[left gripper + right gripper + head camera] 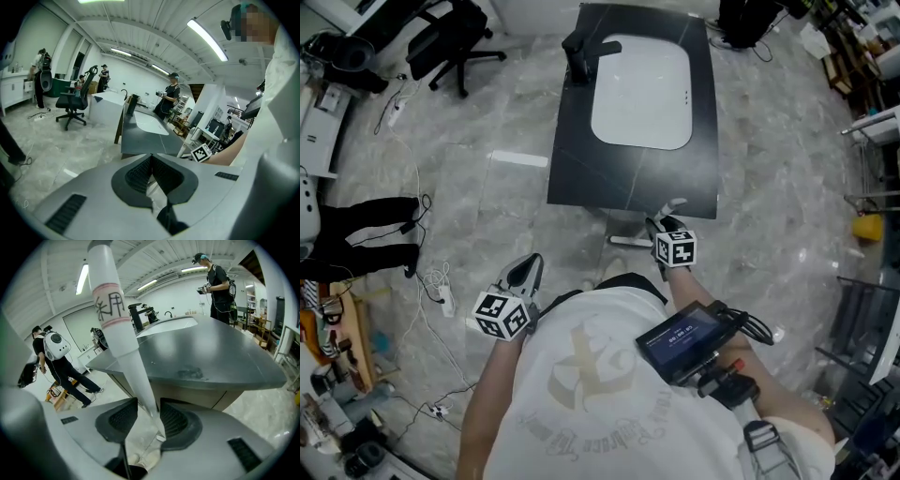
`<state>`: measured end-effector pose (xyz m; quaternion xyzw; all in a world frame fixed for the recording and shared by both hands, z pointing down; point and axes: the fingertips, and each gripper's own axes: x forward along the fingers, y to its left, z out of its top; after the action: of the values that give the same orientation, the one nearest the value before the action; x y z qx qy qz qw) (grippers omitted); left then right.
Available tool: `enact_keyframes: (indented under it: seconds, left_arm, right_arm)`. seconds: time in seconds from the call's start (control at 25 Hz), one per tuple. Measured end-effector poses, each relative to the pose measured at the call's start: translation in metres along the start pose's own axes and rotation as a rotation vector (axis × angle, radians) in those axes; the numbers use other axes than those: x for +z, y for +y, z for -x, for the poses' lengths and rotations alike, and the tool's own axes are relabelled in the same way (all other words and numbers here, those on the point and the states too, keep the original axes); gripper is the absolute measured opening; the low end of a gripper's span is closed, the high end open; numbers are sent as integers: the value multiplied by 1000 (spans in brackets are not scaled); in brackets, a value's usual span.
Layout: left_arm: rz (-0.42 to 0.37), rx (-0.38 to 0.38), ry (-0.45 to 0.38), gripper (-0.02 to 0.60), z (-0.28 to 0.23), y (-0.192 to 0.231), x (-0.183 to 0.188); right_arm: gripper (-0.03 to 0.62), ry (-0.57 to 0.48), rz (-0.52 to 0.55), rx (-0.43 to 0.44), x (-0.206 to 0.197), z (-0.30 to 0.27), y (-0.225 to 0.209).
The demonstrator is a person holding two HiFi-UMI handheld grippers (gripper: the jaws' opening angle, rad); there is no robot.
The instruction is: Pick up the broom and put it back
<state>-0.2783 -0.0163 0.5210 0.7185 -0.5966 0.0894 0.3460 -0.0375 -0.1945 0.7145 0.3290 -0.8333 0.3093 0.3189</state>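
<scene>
The broom's white handle (112,319), with a pink band and black writing near its top, rises between the jaws of my right gripper (149,405). The jaws stand apart around it, with a clear gap on the left side. In the head view my right gripper (662,223) is just in front of the dark table's near edge, with the handle's pale end (673,204) showing above it. The broom's lower end is hidden. My left gripper (528,272) hangs at my left side over the floor, shut with nothing in it (150,159).
The dark table (581,178) holds a white basin (642,89) and a black tap (581,52). An office chair (450,42) stands at the back left. Cables (441,281) and a person's legs (356,234) are at the left. Racks (862,309) line the right.
</scene>
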Motion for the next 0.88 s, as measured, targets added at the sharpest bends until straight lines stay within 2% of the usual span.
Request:
enact_keyframes:
  seconds: [0.2,0.4,0.56,0.88]
  left_arm:
    - [0,10,1,12,0,-6,3]
    - [7,3,22,12,-8,-16,-7]
    - [9,-19,50,12,-12,-26,-15]
    - [-16,-75,99,12,-30,-42,-21]
  right_arm:
    - [124,6,56,8,4,0,2]
    - [112,9,103,17,4,-1,2]
    - [101,19,167,26,-1,6,5]
    - [98,8,220,38,-21,26,13]
